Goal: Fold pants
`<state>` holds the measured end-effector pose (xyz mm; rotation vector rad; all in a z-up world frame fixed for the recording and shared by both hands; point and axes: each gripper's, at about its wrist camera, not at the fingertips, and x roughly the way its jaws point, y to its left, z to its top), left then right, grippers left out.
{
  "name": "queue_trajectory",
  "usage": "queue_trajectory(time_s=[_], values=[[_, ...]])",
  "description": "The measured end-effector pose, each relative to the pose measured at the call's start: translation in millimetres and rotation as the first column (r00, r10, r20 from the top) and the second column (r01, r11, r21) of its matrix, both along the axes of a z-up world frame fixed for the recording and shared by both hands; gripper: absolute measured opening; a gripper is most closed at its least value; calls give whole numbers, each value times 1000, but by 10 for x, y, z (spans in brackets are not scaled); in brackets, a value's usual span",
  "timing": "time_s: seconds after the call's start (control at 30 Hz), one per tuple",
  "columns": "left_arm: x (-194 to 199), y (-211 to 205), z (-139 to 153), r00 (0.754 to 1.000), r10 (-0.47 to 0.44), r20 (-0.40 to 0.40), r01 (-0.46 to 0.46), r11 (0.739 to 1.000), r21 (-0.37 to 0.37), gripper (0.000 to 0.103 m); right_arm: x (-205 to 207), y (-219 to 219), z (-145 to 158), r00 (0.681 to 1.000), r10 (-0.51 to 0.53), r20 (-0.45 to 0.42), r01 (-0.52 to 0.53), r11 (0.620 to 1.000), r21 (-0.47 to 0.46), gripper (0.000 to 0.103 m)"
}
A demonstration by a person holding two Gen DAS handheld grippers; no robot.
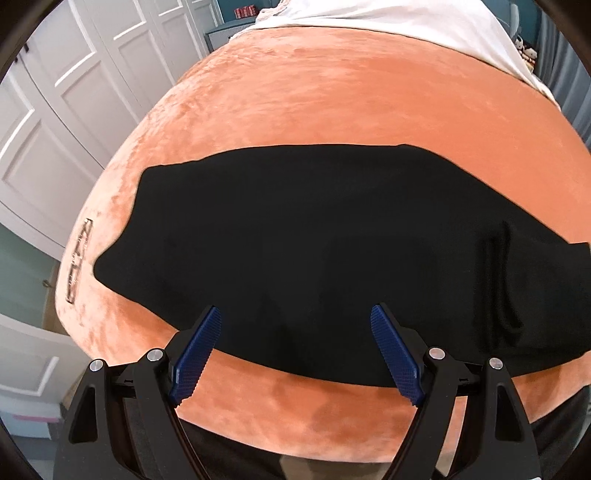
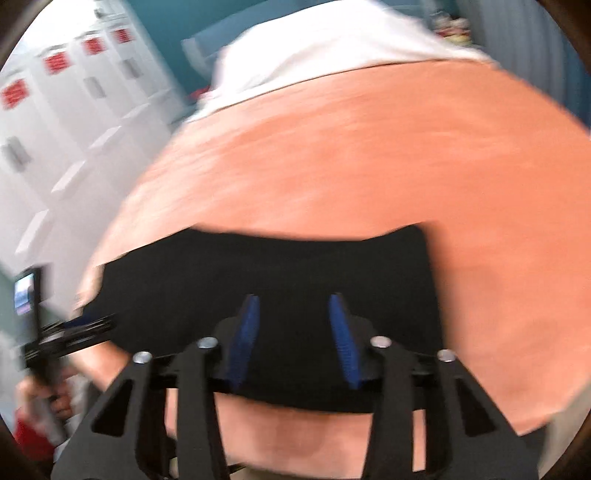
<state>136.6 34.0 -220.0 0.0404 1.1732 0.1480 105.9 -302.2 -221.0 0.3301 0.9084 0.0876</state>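
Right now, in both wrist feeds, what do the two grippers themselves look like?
Both match. The left gripper and right gripper have matte black angular frames with triangular cut-outs and round silver pivot bolts. Their jaws carry blue ridged pads. In the blurred right wrist view, the left gripper appears from outside as a black handheld unit with a small lit screen. No cables or sleeves show.

I'm in a home bedroom: bed with an orange plush blanket [image 1: 332,92] and white sheet [image 1: 406,26] at its far end, white panelled wardrobe doors [image 1: 74,92] beside it, teal wall [image 2: 166,22] behind.
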Motion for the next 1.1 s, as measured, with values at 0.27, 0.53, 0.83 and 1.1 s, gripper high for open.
queue_trajectory(time_s=[0.27, 0.53, 0.83, 1.1], values=[[-81, -395, 80, 996, -85, 4, 85, 995, 54, 81, 225, -370, -635, 979, -100, -176, 90, 994, -66, 28], [-63, -596, 62, 995, -103, -16, 104, 992, 71, 81, 292, -85, -618, 978, -93, -189, 43, 967, -252, 29], [-65, -746, 34, 992, -124, -33, 127, 988, 88, 81, 333, -35, -659, 976, -105, -192, 43, 953, -300, 30], [-28, -475, -29, 997, -57, -60, 58, 998, 22, 81, 383, 12, -672, 976, -93, -199, 18, 936, -350, 32]])
